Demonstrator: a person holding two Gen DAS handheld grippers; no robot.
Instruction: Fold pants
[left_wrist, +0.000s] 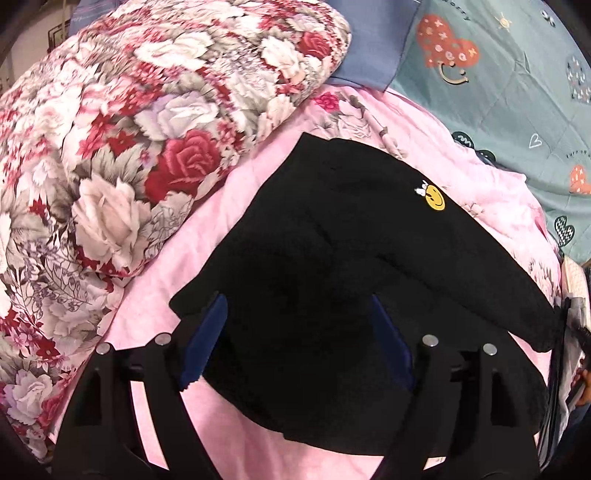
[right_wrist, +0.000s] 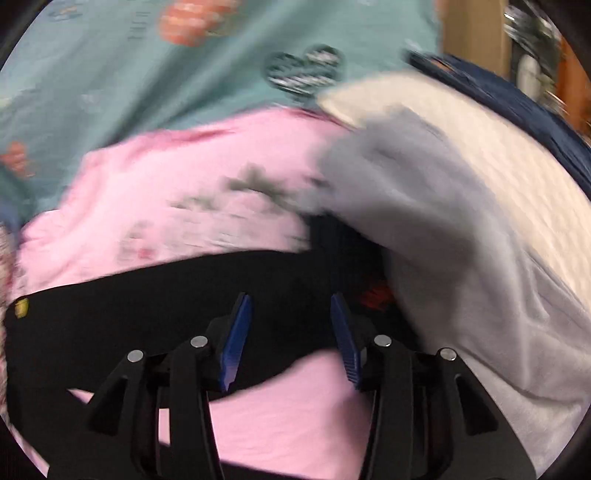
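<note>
Black pants with a small yellow smiley patch lie folded over on a pink sheet. My left gripper is open, its blue pads spread wide just above the near part of the pants. In the right wrist view the pants stretch across the sheet as a black band. My right gripper is open over the band's right end, holding nothing. The right view is blurred by motion.
A rolled floral quilt lies at the left. A teal patterned blanket and a blue pillow lie behind. On the right, grey fleece and a white pad lie beside the pants.
</note>
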